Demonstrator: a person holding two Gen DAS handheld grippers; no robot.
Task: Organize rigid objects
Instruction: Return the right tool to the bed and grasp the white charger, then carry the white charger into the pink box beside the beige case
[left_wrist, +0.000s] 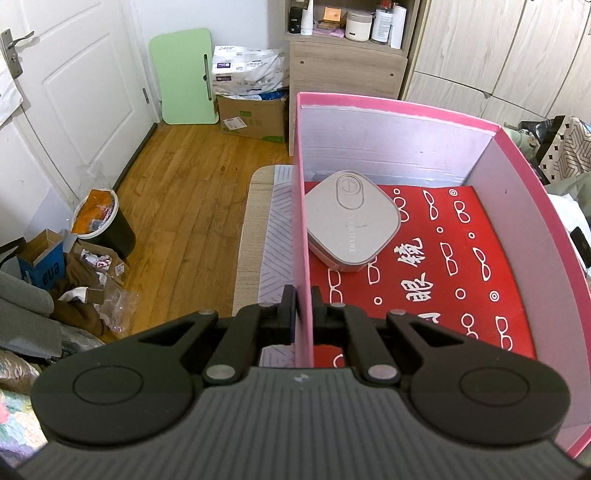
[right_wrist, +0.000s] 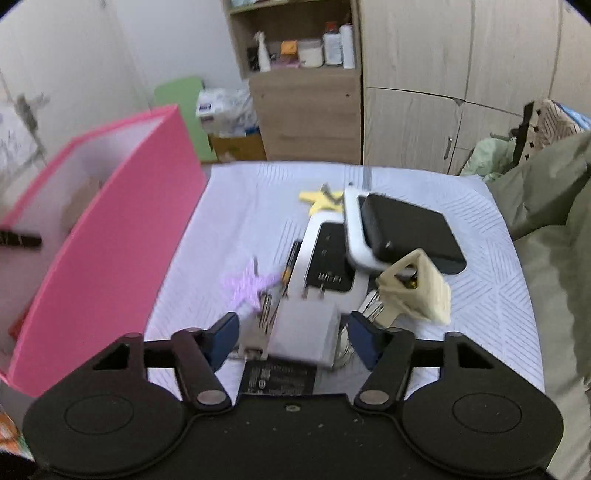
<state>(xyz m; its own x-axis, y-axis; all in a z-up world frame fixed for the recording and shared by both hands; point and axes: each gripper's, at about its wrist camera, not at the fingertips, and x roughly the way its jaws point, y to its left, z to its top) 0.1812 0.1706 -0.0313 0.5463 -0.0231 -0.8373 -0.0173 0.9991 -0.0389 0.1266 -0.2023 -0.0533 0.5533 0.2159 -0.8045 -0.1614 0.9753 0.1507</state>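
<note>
Directly ahead of my right gripper (right_wrist: 291, 341), the white charger block (right_wrist: 304, 334) lay between its parted, untouching jaws — long axis pointing away; my left gripper (left_wrist: 303, 314) clamped the pink box (left_wrist: 388, 107) wall.

Open right tool (right_wrist: 291, 338) around white plug adapter (right_wrist: 304, 334), beside pink box (right_wrist: 110, 236)

Black gripper (right_wrist: 291, 334), blue pads (right_wrist: 221, 341)
</note>
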